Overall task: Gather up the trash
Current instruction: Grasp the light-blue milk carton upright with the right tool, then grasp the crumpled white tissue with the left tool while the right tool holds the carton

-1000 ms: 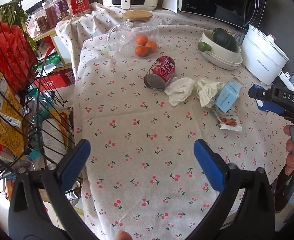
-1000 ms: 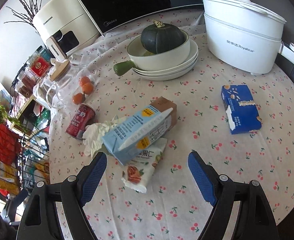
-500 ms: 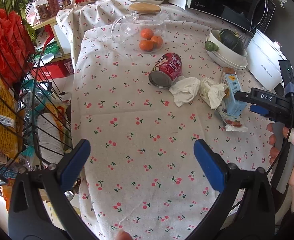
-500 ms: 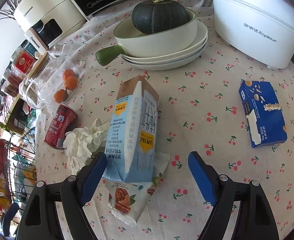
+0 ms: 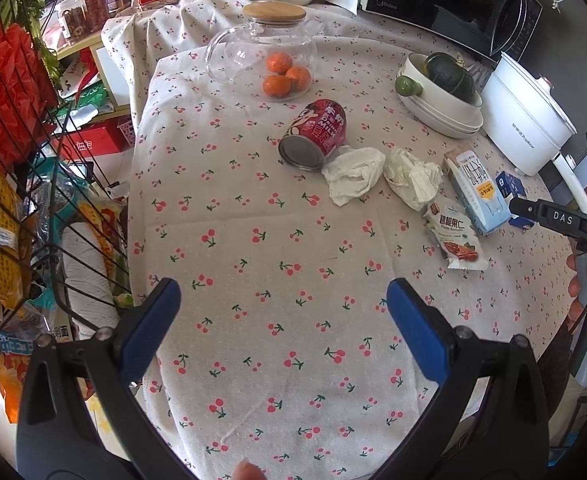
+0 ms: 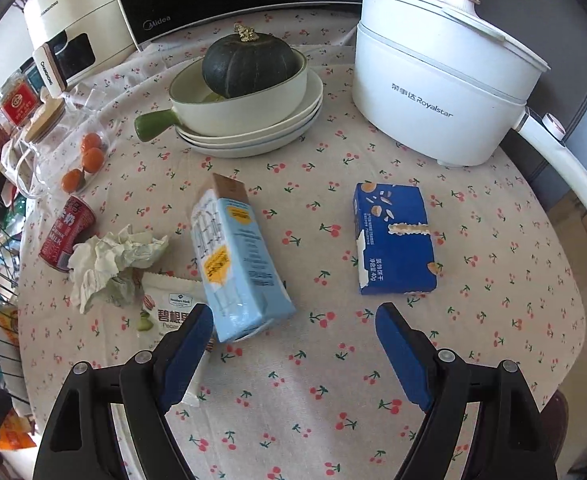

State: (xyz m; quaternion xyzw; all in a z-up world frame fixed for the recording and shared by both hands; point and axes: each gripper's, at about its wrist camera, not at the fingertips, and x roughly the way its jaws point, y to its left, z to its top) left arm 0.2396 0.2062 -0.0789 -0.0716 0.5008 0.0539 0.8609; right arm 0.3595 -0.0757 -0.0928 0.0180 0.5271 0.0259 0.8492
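Since the earlier frames, both viewpoints have shifted: the light-blue milk carton (image 6: 235, 264) now lies left of centre between the blue fingertips of the right gripper (image 6: 293, 332), with the left pad (image 6: 189, 340) just beside its near end. Jaws of the right gripper stand wide apart and hold nothing. Left gripper (image 5: 283, 320), likewise spread wide and empty, hangs over bare cherry-print tablecloth (image 5: 277, 240) near the table's front edge. Trash lies in a loose row: red milk can (image 5: 315, 134) on its side, two crumpled tissues (image 5: 353, 174) touching it, nut snack wrapper (image 5: 455, 232) partly under the carton. Blue biscuit box (image 6: 393, 240) sits apart to the right, open cloth around it. White electric pot (image 6: 441, 80) and stacked dishes with squash (image 6: 249, 66) border the far side; wire rack (image 5: 21, 160) flanks the left table edge.
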